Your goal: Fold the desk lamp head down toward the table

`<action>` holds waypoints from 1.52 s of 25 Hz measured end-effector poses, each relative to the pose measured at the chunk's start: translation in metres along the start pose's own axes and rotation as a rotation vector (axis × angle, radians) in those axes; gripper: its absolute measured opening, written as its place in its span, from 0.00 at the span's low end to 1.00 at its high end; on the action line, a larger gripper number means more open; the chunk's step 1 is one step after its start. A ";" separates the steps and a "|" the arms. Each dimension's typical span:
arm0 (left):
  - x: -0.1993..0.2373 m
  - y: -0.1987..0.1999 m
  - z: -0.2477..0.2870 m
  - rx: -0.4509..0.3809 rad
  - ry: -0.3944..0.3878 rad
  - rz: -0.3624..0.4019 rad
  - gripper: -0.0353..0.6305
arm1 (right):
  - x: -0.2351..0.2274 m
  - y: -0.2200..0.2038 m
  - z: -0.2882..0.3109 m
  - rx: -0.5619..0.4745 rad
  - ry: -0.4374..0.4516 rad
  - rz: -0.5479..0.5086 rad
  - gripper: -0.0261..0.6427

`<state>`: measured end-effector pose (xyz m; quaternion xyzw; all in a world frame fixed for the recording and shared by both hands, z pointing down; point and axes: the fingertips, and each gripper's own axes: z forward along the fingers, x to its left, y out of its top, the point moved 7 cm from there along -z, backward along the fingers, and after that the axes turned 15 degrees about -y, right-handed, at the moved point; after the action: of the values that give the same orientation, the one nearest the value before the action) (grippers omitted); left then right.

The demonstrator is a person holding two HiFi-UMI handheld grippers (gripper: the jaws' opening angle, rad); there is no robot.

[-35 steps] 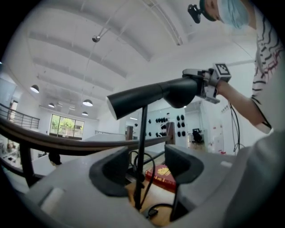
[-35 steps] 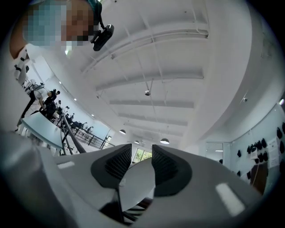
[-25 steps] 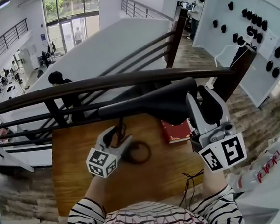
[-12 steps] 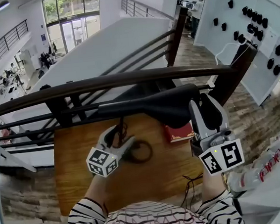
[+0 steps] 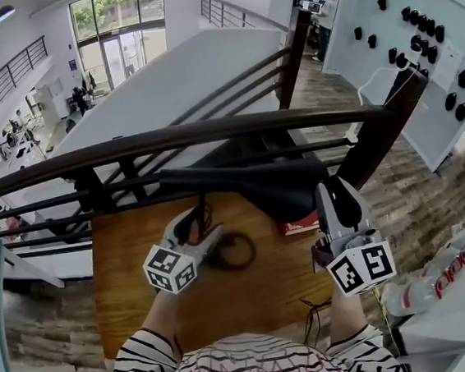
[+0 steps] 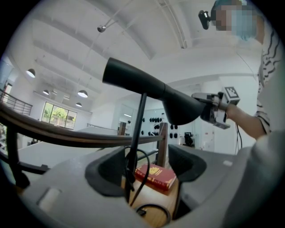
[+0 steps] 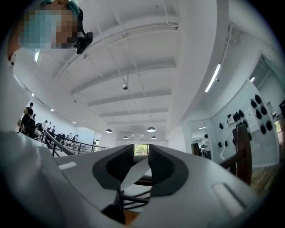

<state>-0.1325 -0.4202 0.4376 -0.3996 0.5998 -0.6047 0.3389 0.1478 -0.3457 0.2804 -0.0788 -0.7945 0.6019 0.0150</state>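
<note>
Your left hand-held gripper [image 5: 199, 226] stands wide around the lamp stem [image 6: 136, 133], not clamping it. Right of the stem, your right hand-held gripper [image 5: 337, 199] is closing on the wide end of the lamp head [image 5: 257, 182], which has dropped closer to the bench [image 5: 142, 265] and covers more of the red book [image 5: 303, 225]. The fold is under way.
</note>
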 end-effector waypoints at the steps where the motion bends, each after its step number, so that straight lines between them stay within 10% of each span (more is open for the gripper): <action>1: 0.000 0.001 0.001 -0.001 0.001 0.000 0.50 | -0.003 -0.005 -0.001 0.011 -0.010 0.014 0.19; 15: 0.008 0.002 -0.002 -0.020 -0.008 -0.035 0.46 | -0.011 -0.098 -0.018 0.073 -0.091 0.446 0.12; 38: 0.022 -0.005 -0.019 -0.132 -0.032 -0.125 0.43 | 0.043 -0.192 -0.010 0.415 0.001 0.284 0.09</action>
<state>-0.1585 -0.4307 0.4451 -0.4673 0.6067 -0.5773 0.2833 0.0861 -0.3803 0.4638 -0.1852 -0.6348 0.7483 -0.0534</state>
